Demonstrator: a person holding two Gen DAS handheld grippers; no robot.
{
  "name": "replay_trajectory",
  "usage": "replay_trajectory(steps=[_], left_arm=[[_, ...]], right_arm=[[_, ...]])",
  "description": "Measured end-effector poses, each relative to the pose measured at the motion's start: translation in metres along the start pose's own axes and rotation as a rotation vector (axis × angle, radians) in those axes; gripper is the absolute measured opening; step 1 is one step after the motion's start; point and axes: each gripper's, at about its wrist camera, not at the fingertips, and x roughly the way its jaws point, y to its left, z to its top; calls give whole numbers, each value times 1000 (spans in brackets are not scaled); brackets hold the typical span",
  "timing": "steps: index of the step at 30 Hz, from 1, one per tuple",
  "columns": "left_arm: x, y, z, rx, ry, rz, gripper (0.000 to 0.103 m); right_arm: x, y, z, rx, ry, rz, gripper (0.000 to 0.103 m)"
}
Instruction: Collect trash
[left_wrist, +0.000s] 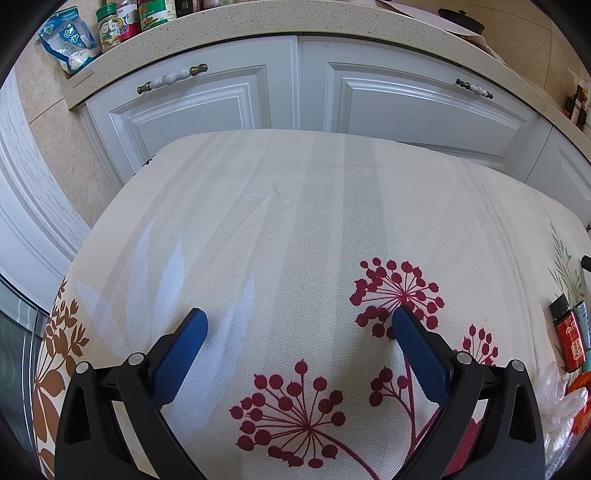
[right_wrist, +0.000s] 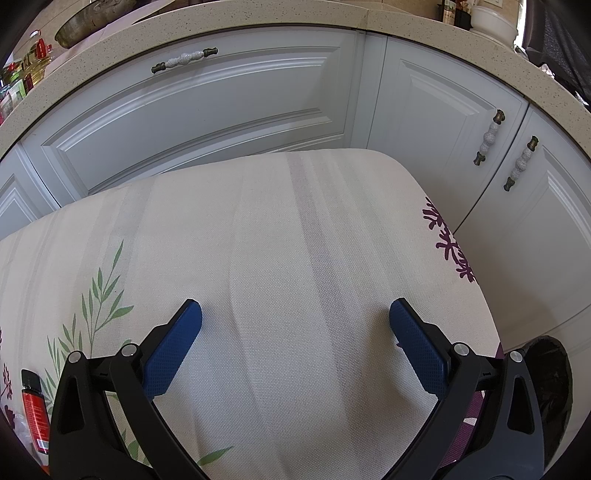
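A red lighter (left_wrist: 571, 341) with a black cap lies on the flower-print tablecloth (left_wrist: 295, 206) at the right edge of the left wrist view. Beside it sit a teal item (left_wrist: 584, 317), crumpled clear plastic (left_wrist: 557, 402) and something orange (left_wrist: 580, 384). The same red lighter (right_wrist: 34, 410) shows at the lower left of the right wrist view, with clear plastic (right_wrist: 22, 432) by it. My left gripper (left_wrist: 299, 319) hovers open over red flower prints, holding nothing. My right gripper (right_wrist: 295, 312) is open over bare cloth, also holding nothing. A dark bin (right_wrist: 550, 398) stands below the table's right edge.
White cabinet doors (left_wrist: 207, 107) with ceramic handles (right_wrist: 184, 59) run behind the table under a speckled counter (left_wrist: 258, 18). Jars and a blue packet (left_wrist: 70, 38) stand on the counter at the left. A metal bowl (right_wrist: 88, 18) rests on the counter.
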Motion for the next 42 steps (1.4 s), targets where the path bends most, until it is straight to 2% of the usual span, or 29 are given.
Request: replay_trajectory(steps=[25, 29, 34, 36, 39, 41, 42], left_arm=[[1, 0, 0, 1, 0, 0, 98], [0, 1, -1, 1, 0, 0, 98], [0, 1, 0, 1, 0, 0, 98], [0, 1, 0, 0, 0, 0, 98], [0, 0, -1, 2, -2, -2, 97], [-6, -1, -6, 3, -8, -10, 96], [-16, -4, -11, 6, -38, -24, 96]], right_arm=[[-5, -5, -4, -6, -1, 2, 99], [-45, -20, -19, 24, -65, -42, 99], [-145, -35, -66, 10, -260, -151, 99], [-168, -38, -89, 10, -284, -176, 99], [-194, -43, -128, 0, -269, -157, 99], [-214, -47, -151, 21, -289, -196, 99], [-228, -49, -164, 32, -315, -220, 99]])
